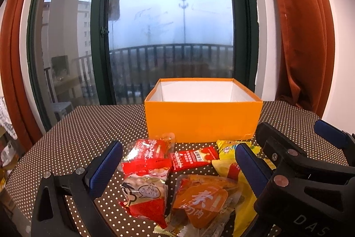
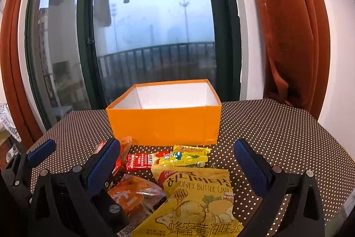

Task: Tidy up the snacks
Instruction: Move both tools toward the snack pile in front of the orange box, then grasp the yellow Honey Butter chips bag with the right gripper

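A: From the left, what does the left wrist view show?

B: The left gripper (image 1: 177, 168) hangs with its fingers wide apart, holding nothing, over a heap of snacks. Under it lie a red peanut pack (image 1: 144, 188), a red bar (image 1: 194, 158) and an orange meat pack (image 1: 203, 199). The right gripper (image 1: 292, 161) enters at the right edge of that view.

A: And the right wrist view?

B: The right gripper (image 2: 177, 168) is also spread open and bare. Only here does the yellow chip bag (image 2: 195, 201) show whole, printed "Honey Butter Chip", with a small yellow pack (image 2: 187, 157) just behind it. The left gripper (image 2: 33, 161) shows at that view's left edge. The peanut pack is hidden behind a finger.

A: Where is the box?

B: The orange box (image 1: 202, 121) stands open beyond the heap, close to the nearest packs; its white inside looks bare as far as it shows.

A: The surface and room?

B: A brown cloth (image 2: 277, 139) with white dots covers the table. Behind it stand a dark-framed window (image 1: 170, 21) with a balcony rail, and rust curtains (image 2: 286, 32) on both sides.
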Action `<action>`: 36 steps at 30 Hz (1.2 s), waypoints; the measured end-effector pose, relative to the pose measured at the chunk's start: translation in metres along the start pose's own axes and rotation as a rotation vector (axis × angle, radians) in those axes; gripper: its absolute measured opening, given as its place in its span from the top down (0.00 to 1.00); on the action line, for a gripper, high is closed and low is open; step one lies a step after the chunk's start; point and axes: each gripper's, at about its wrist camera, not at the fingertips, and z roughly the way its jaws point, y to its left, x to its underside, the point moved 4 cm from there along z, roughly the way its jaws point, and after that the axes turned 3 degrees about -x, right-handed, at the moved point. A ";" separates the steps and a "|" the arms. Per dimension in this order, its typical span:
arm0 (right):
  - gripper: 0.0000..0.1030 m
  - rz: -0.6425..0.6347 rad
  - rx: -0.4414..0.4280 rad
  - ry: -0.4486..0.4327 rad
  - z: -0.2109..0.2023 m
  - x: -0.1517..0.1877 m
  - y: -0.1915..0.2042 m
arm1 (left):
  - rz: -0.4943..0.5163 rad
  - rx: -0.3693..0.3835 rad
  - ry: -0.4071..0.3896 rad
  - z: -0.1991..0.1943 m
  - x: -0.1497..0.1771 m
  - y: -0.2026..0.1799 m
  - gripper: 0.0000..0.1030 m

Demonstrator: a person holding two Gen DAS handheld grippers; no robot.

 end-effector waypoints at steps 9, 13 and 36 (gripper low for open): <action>0.00 0.008 -0.003 0.072 0.025 0.017 -0.002 | 0.004 -0.007 0.032 0.025 0.015 0.004 0.02; 0.00 0.001 0.007 0.106 0.036 0.025 -0.001 | 0.005 -0.005 0.047 0.038 0.025 0.005 0.02; 0.00 0.057 0.085 0.238 0.072 0.061 -0.033 | 0.080 0.029 0.242 0.062 0.066 -0.024 0.01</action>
